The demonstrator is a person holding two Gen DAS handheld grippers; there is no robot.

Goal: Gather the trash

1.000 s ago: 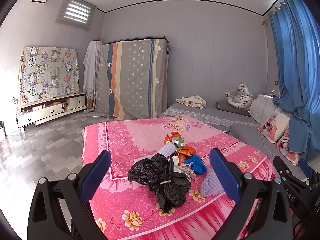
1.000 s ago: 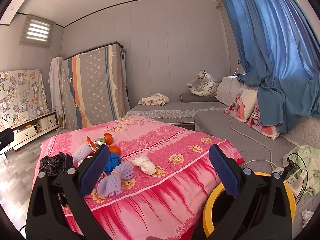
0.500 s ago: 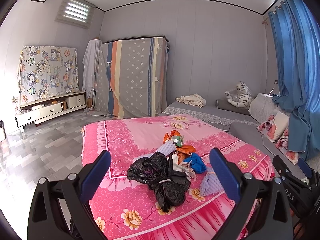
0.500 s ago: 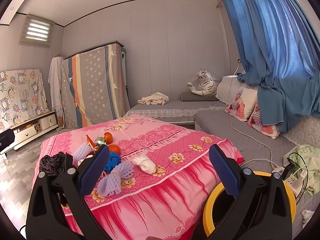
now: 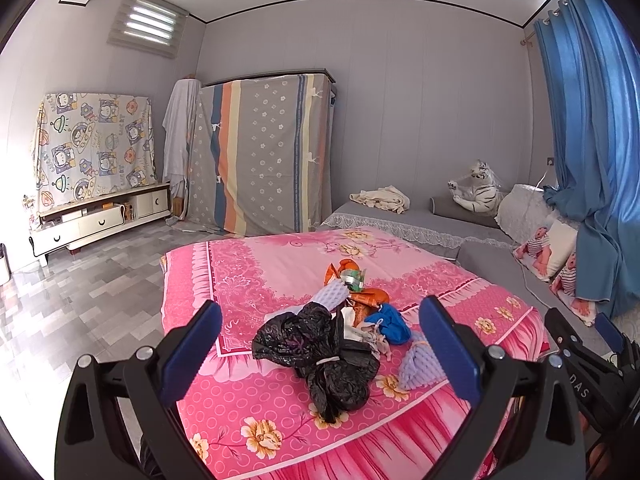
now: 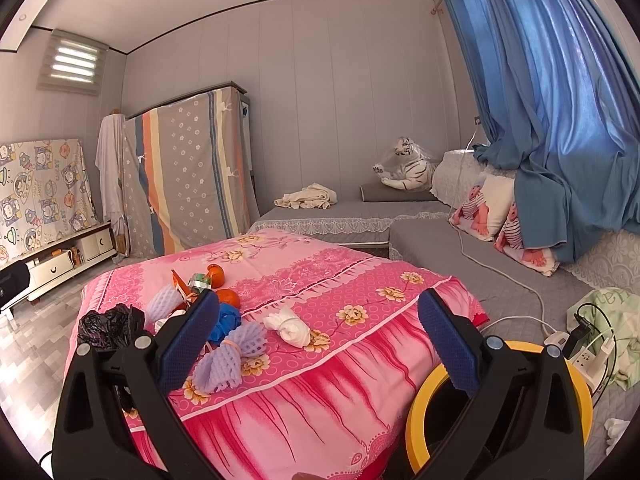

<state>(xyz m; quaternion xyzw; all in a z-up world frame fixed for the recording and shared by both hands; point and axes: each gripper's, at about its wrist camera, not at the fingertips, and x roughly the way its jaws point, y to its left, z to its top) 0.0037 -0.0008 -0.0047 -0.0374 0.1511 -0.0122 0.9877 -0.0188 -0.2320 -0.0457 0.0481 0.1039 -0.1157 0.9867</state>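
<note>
A pile of trash lies on the pink flowered cloth (image 5: 248, 272) of a low table. It holds a tied black plastic bag (image 5: 320, 356), purple foam nets (image 5: 414, 364), a blue wad (image 5: 390, 322), orange wrappers and fruit (image 5: 370, 296). My left gripper (image 5: 320, 344) hangs open in front of the black bag, apart from it. From the right wrist I see a white tied wad (image 6: 290, 326), a purple foam net (image 6: 228, 356) and the black bag (image 6: 106, 326). My right gripper (image 6: 318, 336) is open and empty, short of the table's edge.
A yellow-rimmed bin (image 6: 416, 420) stands on the floor below the right gripper, beside the table. A power strip with cables (image 6: 580, 356) lies on the grey mat. Grey cushions, pillows and a blue curtain (image 6: 560, 100) fill the right side; tiled floor (image 5: 80, 280) lies to the left.
The left view has tilted very slightly. Both grippers stay open, and no piece of trash has moved.
</note>
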